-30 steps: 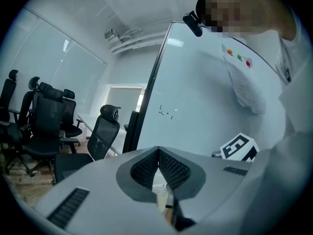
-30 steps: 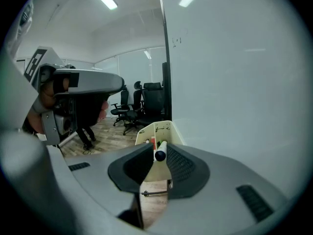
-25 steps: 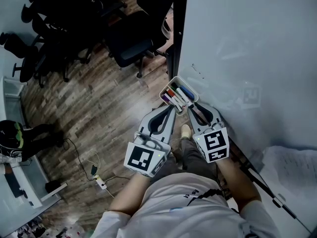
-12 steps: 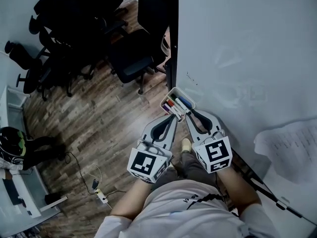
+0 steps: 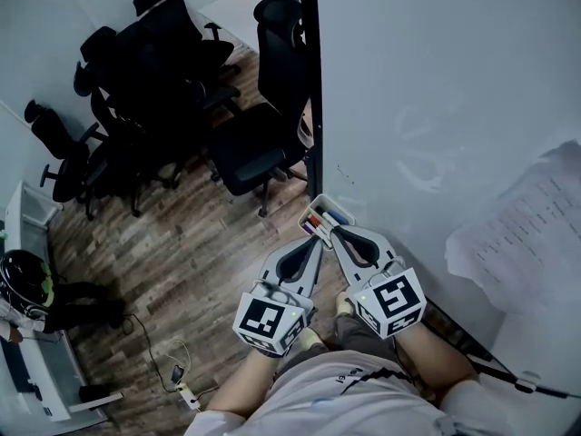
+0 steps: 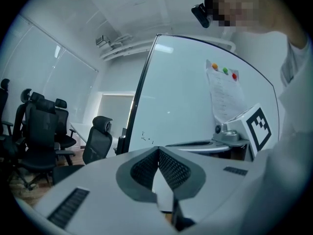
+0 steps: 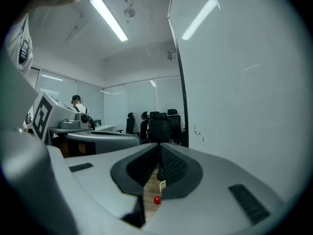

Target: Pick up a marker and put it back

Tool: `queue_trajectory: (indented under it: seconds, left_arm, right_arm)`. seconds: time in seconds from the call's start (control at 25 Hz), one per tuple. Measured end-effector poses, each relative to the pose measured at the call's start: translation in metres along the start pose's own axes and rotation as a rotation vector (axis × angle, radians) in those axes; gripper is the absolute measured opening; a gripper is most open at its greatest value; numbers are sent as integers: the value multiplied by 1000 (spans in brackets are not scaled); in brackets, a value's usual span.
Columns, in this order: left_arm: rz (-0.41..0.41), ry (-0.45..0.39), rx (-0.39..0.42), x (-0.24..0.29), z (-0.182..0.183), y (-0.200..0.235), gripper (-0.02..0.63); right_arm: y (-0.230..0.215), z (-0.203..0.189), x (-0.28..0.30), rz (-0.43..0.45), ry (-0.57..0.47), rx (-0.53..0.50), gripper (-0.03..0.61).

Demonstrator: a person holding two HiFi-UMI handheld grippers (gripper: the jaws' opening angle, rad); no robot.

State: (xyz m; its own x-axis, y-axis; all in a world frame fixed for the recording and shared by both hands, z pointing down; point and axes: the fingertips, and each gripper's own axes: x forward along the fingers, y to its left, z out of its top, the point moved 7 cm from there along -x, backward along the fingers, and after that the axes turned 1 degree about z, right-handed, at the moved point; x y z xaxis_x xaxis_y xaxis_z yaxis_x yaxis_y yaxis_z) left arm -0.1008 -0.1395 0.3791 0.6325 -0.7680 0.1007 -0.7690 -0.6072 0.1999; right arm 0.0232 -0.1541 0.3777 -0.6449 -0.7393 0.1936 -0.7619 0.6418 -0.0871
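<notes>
A small white tray (image 5: 317, 207) hangs at the lower left edge of the whiteboard (image 5: 427, 107) and holds several markers (image 5: 329, 218), among them blue, red and purple. My left gripper (image 5: 319, 240) points at the tray from below, shut and empty. Just right of it, my right gripper (image 5: 333, 232) is also shut with nothing held, its tip at the tray's near end. In the left gripper view the jaws (image 6: 158, 151) meet with nothing between them. In the right gripper view the jaws (image 7: 159, 146) are closed, and a red marker cap (image 7: 157, 200) shows below through the gap.
Black office chairs (image 5: 250, 143) crowd the wooden floor left of the board. A printed sheet (image 5: 526, 234) is stuck on the board at the right. A cable and power strip (image 5: 177, 371) lie on the floor at lower left, near a person (image 5: 23, 280).
The head view has tilted up, so the tray and both grippers now sit lower and smaller in it. Both grippers stay shut below the tray, their tips now at its near end.
</notes>
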Motion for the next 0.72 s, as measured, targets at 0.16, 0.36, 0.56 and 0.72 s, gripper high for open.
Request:
queue_trajectory:
  seconds: [0.16, 0.36, 0.56, 0.72]
  left_arm:
    - [-8, -19, 22, -7, 17, -7, 11]
    - [-15, -42, 39, -16, 35, -14, 11]
    - [-20, -56, 51, -24, 48, -18, 11]
    - [-26, -65, 59, -27, 54, -20, 11]
  right_arm:
    - [9, 19, -6, 17, -45, -3, 17]
    - [18, 41, -13, 29, -87, -22, 14]
    - [25, 50, -18, 31, -108, -22, 14]
    - [31, 54, -20, 33, -117, -24, 14]
